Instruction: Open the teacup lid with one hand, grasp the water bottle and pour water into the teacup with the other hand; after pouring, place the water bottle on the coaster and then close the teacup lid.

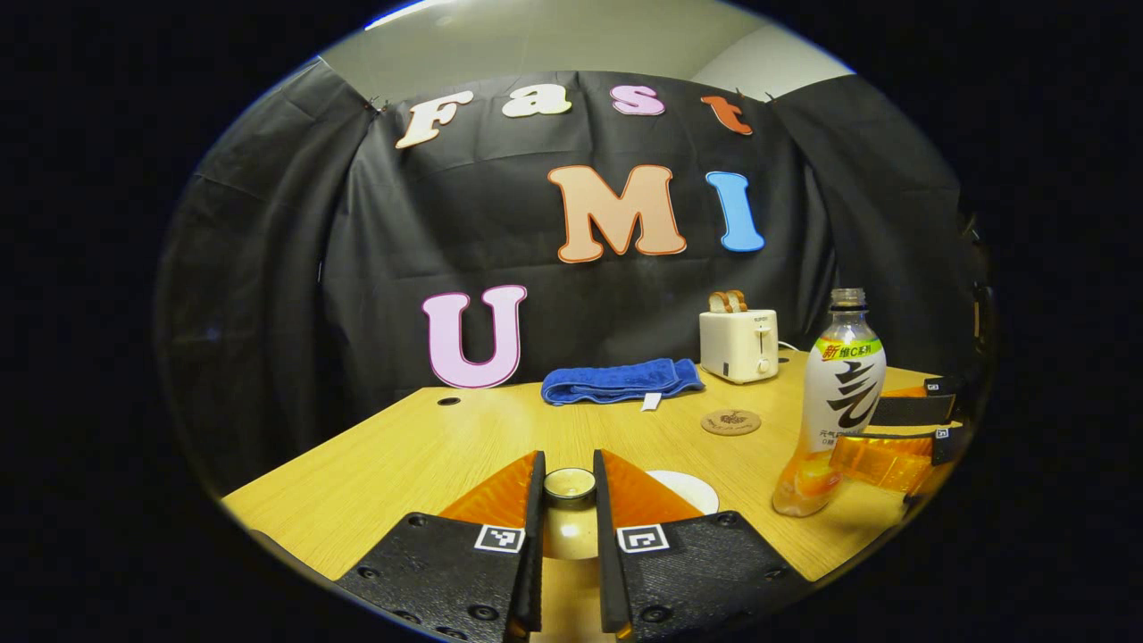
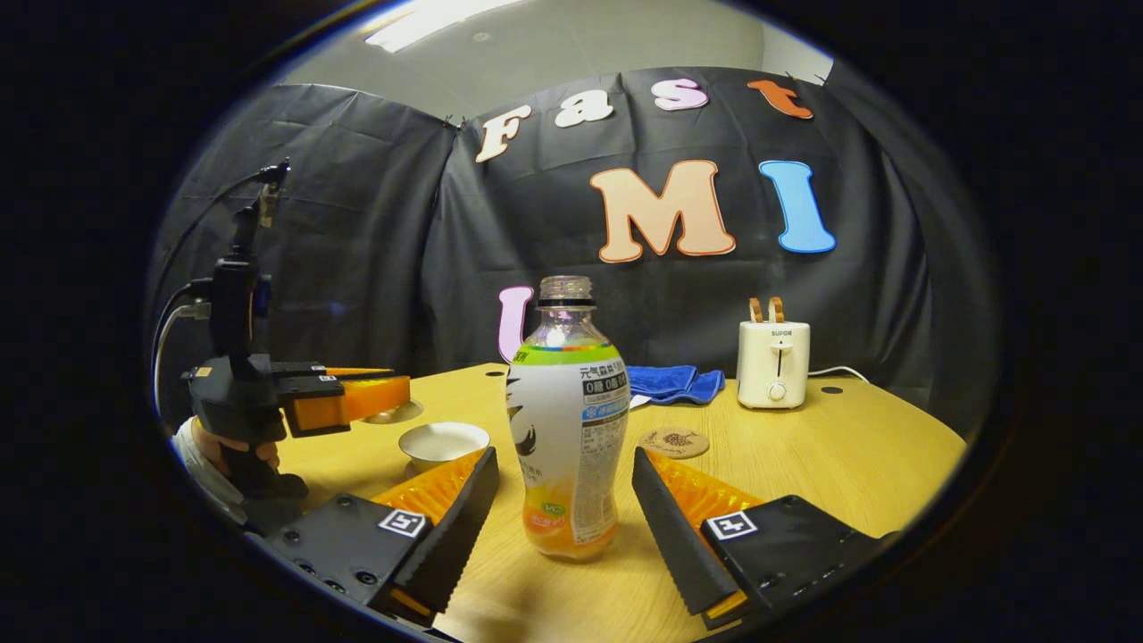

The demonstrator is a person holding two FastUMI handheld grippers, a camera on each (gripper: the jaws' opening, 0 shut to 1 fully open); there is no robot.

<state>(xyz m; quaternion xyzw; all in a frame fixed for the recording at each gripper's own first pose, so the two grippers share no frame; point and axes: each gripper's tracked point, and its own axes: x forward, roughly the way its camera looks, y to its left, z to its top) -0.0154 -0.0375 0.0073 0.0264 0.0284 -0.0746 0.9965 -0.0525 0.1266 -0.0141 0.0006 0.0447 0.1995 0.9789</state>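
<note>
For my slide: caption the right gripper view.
Open right hand-held gripper straddles the water bottle; teacup uncovered.

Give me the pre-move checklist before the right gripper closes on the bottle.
1. Lid off the teacup: ok. The left gripper holds the lid by its knob, lifted clear of the teacup.
2. Teacup open to pour into: ok.
3. Water bottle upright between the right gripper fingers: ok, though not yet touched.
4. Bottle cap removed: ok, neck looks open.
5. Coaster free for the bottle: ok.
6. Left grip firmness: cannot tell.
</note>
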